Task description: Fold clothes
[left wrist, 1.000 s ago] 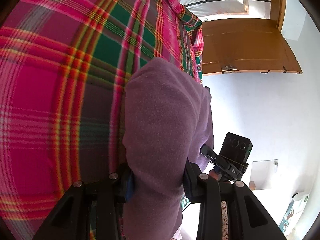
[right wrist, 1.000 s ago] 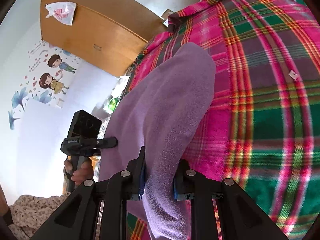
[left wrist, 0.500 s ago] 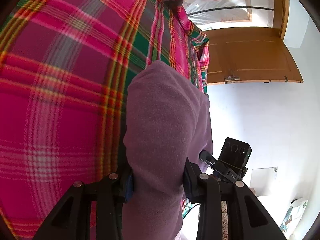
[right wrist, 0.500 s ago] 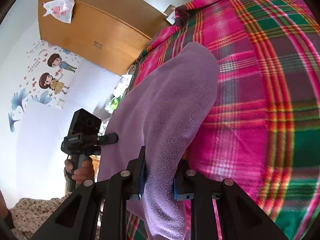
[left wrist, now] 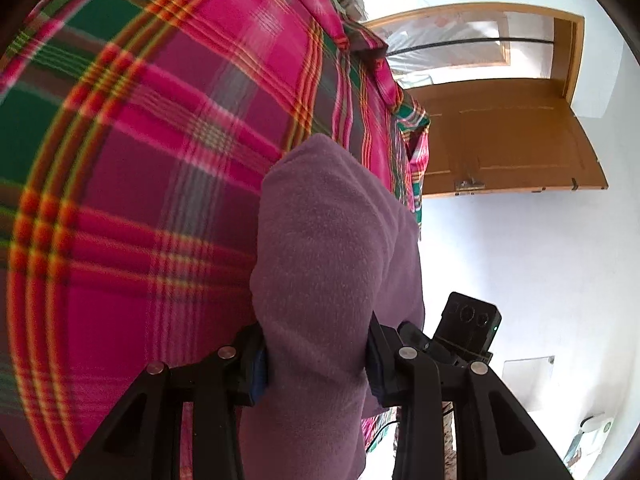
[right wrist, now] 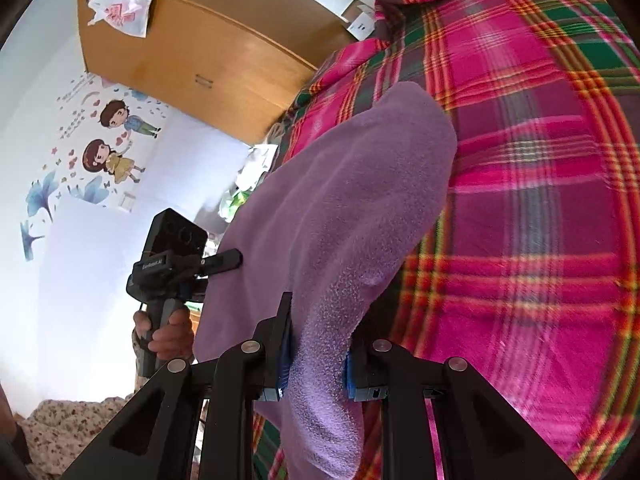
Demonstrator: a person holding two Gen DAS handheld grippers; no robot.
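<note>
A purple fleece garment (left wrist: 328, 264) hangs stretched between my two grippers, above a pink, green and red plaid blanket (left wrist: 132, 184). My left gripper (left wrist: 316, 364) is shut on one edge of the fleece, which bulges up between its black fingers. In the right wrist view my right gripper (right wrist: 316, 364) is shut on the other edge of the purple garment (right wrist: 344, 216), over the same plaid blanket (right wrist: 540, 208). Each view shows the other gripper beside the cloth: the right one (left wrist: 464, 336) and the left one (right wrist: 172, 256), held by a hand (right wrist: 168, 332).
A brown wooden door (left wrist: 504, 136) stands open against a white wall. In the right wrist view a wooden wardrobe (right wrist: 208, 52) with a plastic bag (right wrist: 120, 12) on it stands by a wall with cartoon stickers (right wrist: 112, 136). A floral fabric (right wrist: 68, 428) lies at lower left.
Both grippers have carried the purple garment forward over the plaid blanket, which slides past underneath. Their grip on the cloth is unchanged.
</note>
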